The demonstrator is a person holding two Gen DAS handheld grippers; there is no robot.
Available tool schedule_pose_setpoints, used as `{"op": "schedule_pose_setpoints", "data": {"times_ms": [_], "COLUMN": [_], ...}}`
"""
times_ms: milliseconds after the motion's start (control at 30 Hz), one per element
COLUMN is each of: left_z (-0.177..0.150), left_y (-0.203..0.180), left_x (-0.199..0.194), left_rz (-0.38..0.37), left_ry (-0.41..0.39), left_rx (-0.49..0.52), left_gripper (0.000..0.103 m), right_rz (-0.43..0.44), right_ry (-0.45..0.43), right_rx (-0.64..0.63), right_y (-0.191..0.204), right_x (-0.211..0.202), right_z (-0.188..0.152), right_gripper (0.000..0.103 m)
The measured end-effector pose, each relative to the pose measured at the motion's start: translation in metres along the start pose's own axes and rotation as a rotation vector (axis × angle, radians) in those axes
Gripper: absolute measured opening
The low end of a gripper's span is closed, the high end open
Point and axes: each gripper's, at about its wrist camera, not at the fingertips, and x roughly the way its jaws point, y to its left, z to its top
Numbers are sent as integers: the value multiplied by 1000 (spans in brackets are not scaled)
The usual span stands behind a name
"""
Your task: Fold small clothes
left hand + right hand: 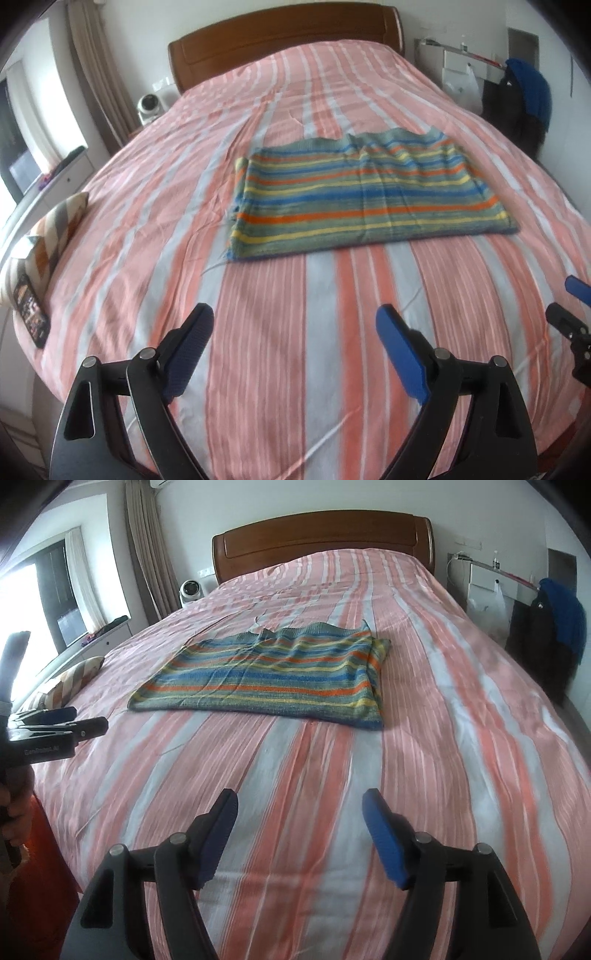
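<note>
- At about nine o'clock in the left wrist view, a patterned cushion (55,236) sits at the left edge of the bed with a phone (31,312) propped against it; both are well apart from the folding area, probably set aside to keep the middle free.
- The left hand-held gripper (295,349) hangs over bare bedspread (321,369) at six o'clock in its own view. Its jaws stand wide apart with nothing between them, so it holds nothing.
- The striped knit garment (365,192) lies flat near the middle of the bed, at about twelve to one o'clock from the left hand-held gripper. It looks already doubled into a rough rectangle: in the right wrist view a second layer peeps out along its right side and far edge, which suggests at least one fold is done.
- The right hand-held gripper (300,836) also hovers over bare bedspread, at six o'clock in its view, with the garment at about eleven o'clock. Its jaws are parted, somewhat less widely, and empty.
- Both grippers are well clear of the cloth, which reads as a pause between folds or a finished piece.
- At two o'clock, dark and blue clothing (554,620) hangs beside the bed; whether it belongs to the task I cannot tell.
</note>
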Motion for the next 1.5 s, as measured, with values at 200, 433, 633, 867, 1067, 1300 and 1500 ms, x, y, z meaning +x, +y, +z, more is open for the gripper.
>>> {"op": "schedule_pose_setpoints", "data": {"times_ms": [200, 433, 633, 867, 1067, 1300, 1500], "left_z": [-4, -5, -7, -10, -10, -14, -17], "left_y": [6, 11, 9, 7, 6, 7, 1], "left_x": [-10, -7, -2, 2, 3, 7, 12], "left_rz": [15, 27, 29, 25, 25, 29, 20], "left_ry": [-28, -28, -17, -1, 3, 12, 12], "left_rx": [-11, -27, -26, -25, -24, -29, -11], "left_gripper": [92, 93, 93, 93, 93, 93, 93], "right_rz": [-15, -23, -32, -41, -47, -48, -52], "right_ry": [-7, 2, 8, 12, 14, 20, 18], "right_rx": [19, 7, 7, 2, -7, -8, -4], "right_y": [5, 7, 5, 4, 4, 3, 1], "right_x": [-5, -2, 1, 4, 5, 7, 7], "right_z": [-1, -4, -7, -8, -9, -11, -11], "right_gripper": [77, 78, 78, 78, 78, 78, 78]}}
